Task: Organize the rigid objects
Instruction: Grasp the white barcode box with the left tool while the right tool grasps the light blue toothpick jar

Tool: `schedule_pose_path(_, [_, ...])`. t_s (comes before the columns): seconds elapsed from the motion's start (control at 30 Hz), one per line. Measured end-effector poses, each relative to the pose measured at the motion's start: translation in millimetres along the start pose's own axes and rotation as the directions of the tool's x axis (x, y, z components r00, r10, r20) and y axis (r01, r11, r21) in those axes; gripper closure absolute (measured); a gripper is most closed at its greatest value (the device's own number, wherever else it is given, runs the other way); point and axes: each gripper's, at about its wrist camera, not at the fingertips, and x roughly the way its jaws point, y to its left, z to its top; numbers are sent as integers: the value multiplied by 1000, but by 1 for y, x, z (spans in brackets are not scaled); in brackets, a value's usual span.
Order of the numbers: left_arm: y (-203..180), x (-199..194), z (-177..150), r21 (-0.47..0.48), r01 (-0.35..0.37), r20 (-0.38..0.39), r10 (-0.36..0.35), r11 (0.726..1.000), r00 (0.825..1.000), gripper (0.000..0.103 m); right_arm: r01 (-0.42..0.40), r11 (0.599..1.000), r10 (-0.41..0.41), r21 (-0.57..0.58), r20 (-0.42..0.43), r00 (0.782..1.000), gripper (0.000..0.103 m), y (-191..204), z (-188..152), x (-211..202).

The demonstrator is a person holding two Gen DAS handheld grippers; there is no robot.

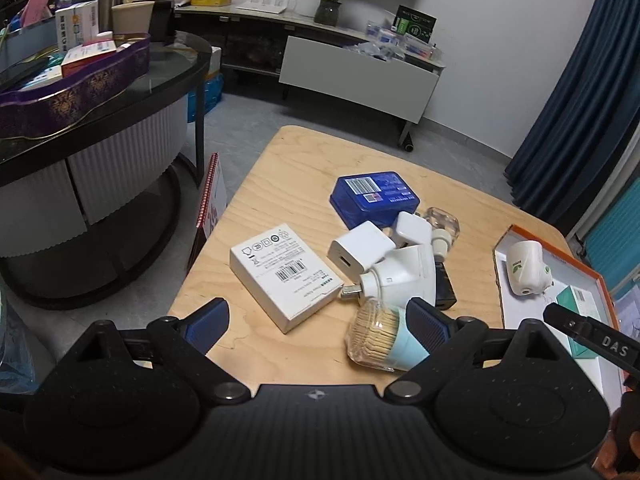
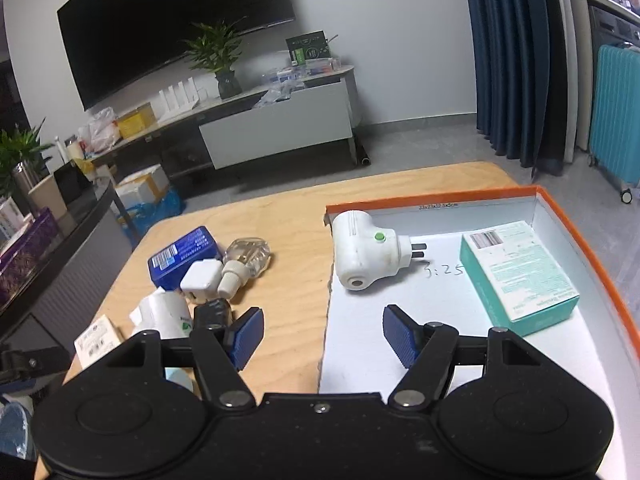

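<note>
On the wooden table (image 1: 280,168) lies a pile: a white box (image 1: 286,276), white chargers (image 1: 378,256), a blue box (image 1: 374,198), a clear bottle (image 1: 442,224) and a toothpick jar (image 1: 380,336). My left gripper (image 1: 316,324) hangs open over the table's near edge, with the jar just inside its right pad. The orange-rimmed tray (image 2: 440,196) holds a white plug-in device (image 2: 364,256) and a teal box (image 2: 520,276). My right gripper (image 2: 324,336) is open and holds nothing. It straddles the tray's left edge, in front of the white device.
A round glass-topped table (image 1: 172,80) with a purple tin and boxes stands to the left. A low TV cabinet (image 2: 276,128) with plants runs along the far wall. Blue curtains (image 2: 508,60) and a teal suitcase (image 2: 616,116) are at the right.
</note>
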Motion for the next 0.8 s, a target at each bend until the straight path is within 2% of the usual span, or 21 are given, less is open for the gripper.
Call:
schedule_pose_path(0.13, [1, 2, -2, 10, -9, -8, 9, 1000, 1000, 6, -55, 997, 54, -50, -8, 998, 21, 23, -5, -2])
schedule_pose_path(0.27, [7, 6, -3, 22, -38, -14, 38, 999, 999, 5, -109, 989, 106, -100, -36, 994, 15, 47, -10, 0])
schedule_pose_path(0.5, [25, 18, -2, 74, -91, -21, 93, 993, 995, 4, -203, 950, 183, -235, -103, 978, 11, 90, -25, 10])
schedule_pose_path(0.63, [37, 23, 0, 90, -102, -24, 105, 991, 994, 3, -209, 941, 174, -265, -147, 974, 11, 115, -32, 26])
schedule_pose_path(0.7, [42, 25, 1, 98, -104, -21, 107, 990, 994, 2, -187, 944, 144, -273, -170, 975, 11, 127, -36, 36])
schedule_pose_path(0.8, [48, 29, 3, 104, -102, -12, 104, 989, 994, 1, -150, 971, 114, -186, -190, 975, 11, 135, -38, 48])
